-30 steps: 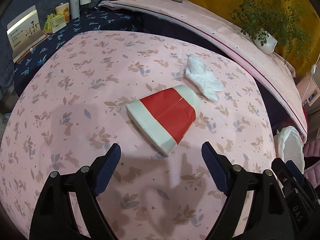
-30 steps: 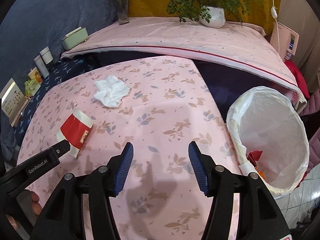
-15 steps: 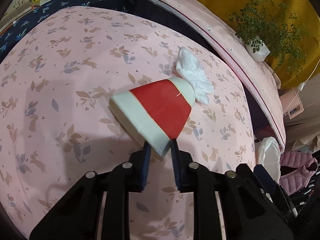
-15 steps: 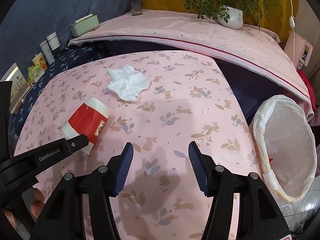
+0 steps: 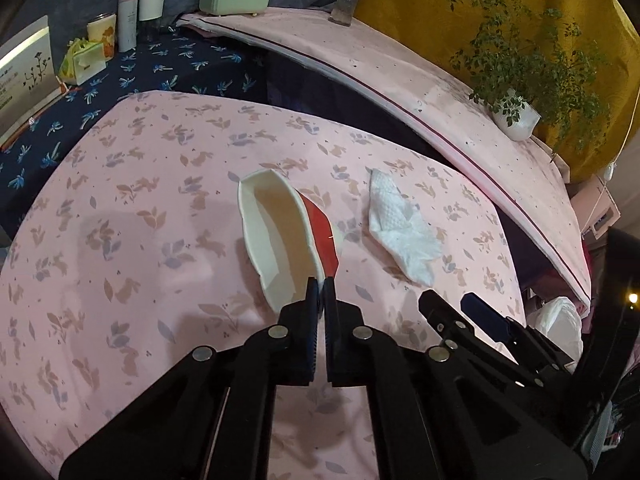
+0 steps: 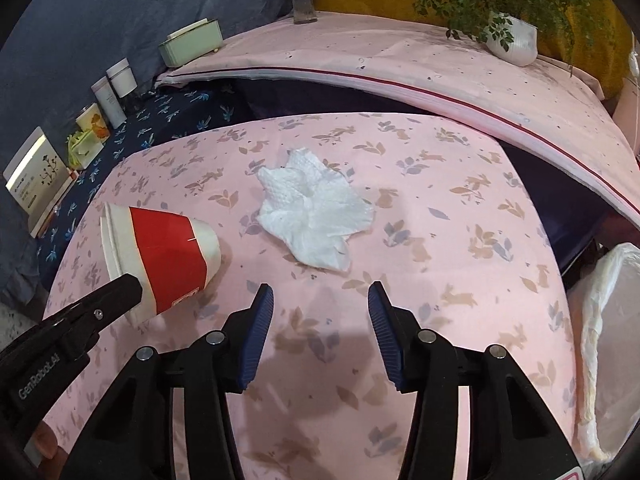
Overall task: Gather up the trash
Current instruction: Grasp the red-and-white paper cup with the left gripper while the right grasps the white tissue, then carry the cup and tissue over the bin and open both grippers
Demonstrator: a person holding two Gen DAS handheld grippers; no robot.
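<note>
A crushed red-and-white paper cup [image 5: 280, 240] is lifted off the pink floral tablecloth [image 5: 120, 240], its rim pinched in my left gripper [image 5: 321, 284], which is shut on it. The same paper cup [image 6: 160, 252] shows at the left of the right wrist view, with a left gripper finger [image 6: 124, 292] against it. A crumpled white tissue [image 6: 312, 212] lies on the cloth just ahead of my right gripper [image 6: 320, 300], whose jaws are closing with nothing between them. The tissue [image 5: 404, 232] sits right of the cup.
A white-lined trash bin [image 6: 600, 344] stands off the table's right edge. A dark blue cloth [image 5: 160, 64] holds boxes, cartons and a card at the back left. A raised pink ledge [image 6: 400, 64] carries a potted plant [image 6: 512, 40], a vase and a green box [image 6: 192, 42].
My left gripper closed on the cup's rim and lifted and tilted it, mouth now facing the camera. My right gripper moved left toward the tissue and its jaws narrowed slightly.
</note>
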